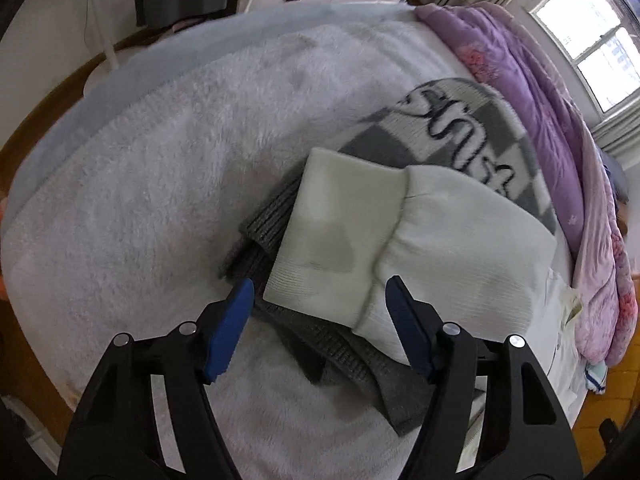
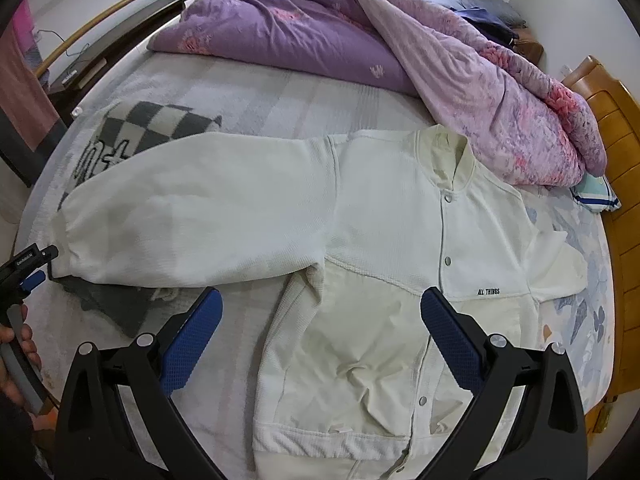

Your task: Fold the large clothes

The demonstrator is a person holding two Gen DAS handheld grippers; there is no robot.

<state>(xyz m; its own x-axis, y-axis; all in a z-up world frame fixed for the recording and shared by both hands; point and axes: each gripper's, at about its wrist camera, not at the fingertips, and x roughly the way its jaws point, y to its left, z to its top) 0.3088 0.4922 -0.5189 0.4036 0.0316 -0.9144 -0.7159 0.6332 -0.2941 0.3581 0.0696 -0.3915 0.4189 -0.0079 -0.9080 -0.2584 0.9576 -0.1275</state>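
Left gripper (image 1: 320, 300) is hanging over the jacket's cuff (image 1: 332, 232), jaws apart on either side of it, pads not touching fabric, nothing gripped. Right gripper (image 2: 320, 312) is also sitting wide apart above the jacket (image 2: 380, 240) front, holding nothing; snap placket is running between its blue pads toward 12 o'clock

White jacket is lying face up and spread flat on the bed (image 2: 280, 92), collar at 12 o'clock in the right wrist view, hem at 6 o'clock near the camera. One sleeve (image 2: 192, 216) is stretching straight out toward 9 o'clock, its cuff lying over a grey knit piece (image 1: 280, 340) and a checkered grey-white garment (image 2: 152, 124). The other sleeve, at 3 o'clock, looks bunched and partly tucked

My read: folding isn't started, no fold made yet, both sleeves and the body still to do. Likely first step is grabbing this cuff and bringing the sleeve across the chest

Farther out at 12 to 2 o'clock a purple quilt (image 2: 360, 40) is heaped along the bed edge, well apart from the jacket body
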